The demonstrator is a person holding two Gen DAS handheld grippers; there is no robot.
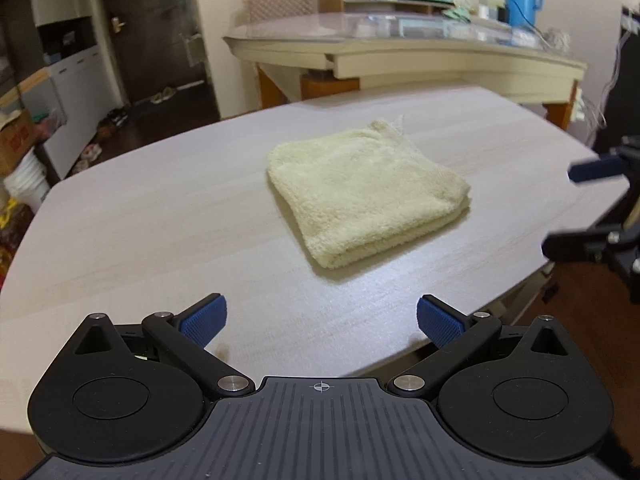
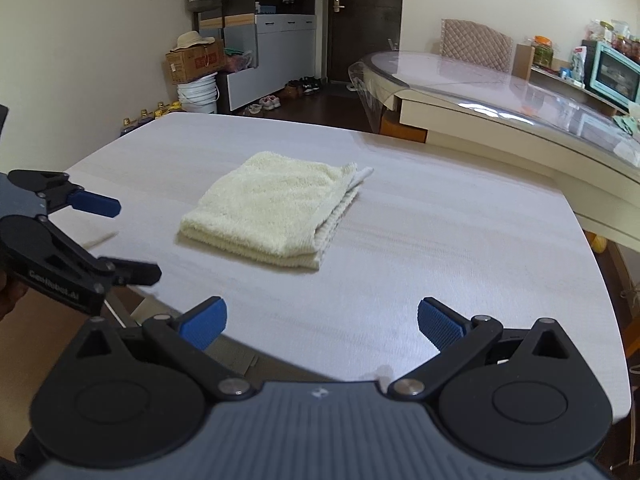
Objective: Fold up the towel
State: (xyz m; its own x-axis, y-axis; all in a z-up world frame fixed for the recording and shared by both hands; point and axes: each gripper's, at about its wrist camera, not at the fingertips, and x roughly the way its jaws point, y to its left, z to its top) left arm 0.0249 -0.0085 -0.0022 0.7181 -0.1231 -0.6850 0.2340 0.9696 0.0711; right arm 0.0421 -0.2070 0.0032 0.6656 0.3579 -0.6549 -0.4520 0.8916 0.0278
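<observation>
- Towel, cream terry, lying flat in a thick folded square near the middle of the bench; layered open edges and a loose corner tab on the side away from the left gripper.
- Left gripper held back from the towel, fingers spread wide, grasping nothing.
- Right gripper likewise off the towel's near side, fingers released and empty.
- Looks folded already, or one fold short; hard to judge which.
- Risk if folding again: pinching only the top layer at the stacked edges, peeling the stack apart.
- Risk from a low approach: fingers pushing the bundle across the smooth bench, skewing it.
- Risk from the loose tab: snagging, dragging a corner out.
- Risk from uneven lifts: crooked crease, thick bundle springing open.
</observation>
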